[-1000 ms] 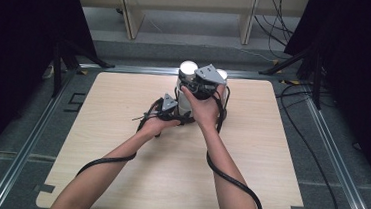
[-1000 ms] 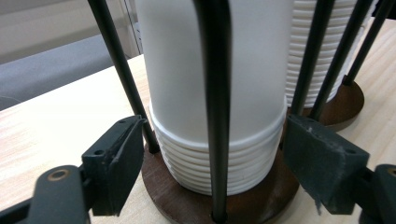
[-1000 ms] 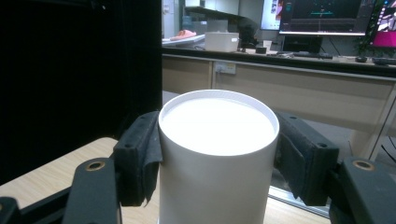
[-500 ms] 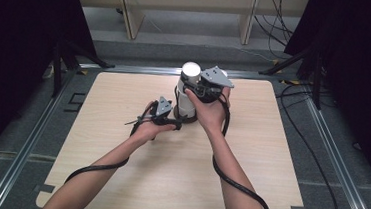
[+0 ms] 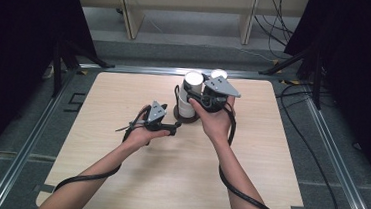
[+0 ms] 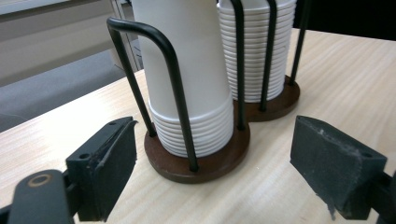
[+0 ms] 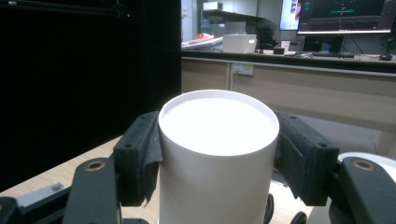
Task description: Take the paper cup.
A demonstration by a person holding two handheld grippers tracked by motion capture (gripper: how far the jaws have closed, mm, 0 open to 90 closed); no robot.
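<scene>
At 12 o'clock on the table (image 5: 117, 179), the right gripper (image 7: 218, 154) clamps the top cup (image 7: 218, 140) of the stack, light, thin-walled and easily crushed, while the left gripper (image 6: 224, 172) waits with jaws apart at the wire holder's base (image 6: 201, 161).

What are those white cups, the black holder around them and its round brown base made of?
The stacked white cups look like matte paper: thin rolled rims layered tightly. The black looped rods seem to be metal wire with a smooth, faintly glossy coating. The round dark brown base looks like stained wood or fibreboard, matte, though it could be plastic. The light table shows printed-looking wood grain, probably laminate.
</scene>
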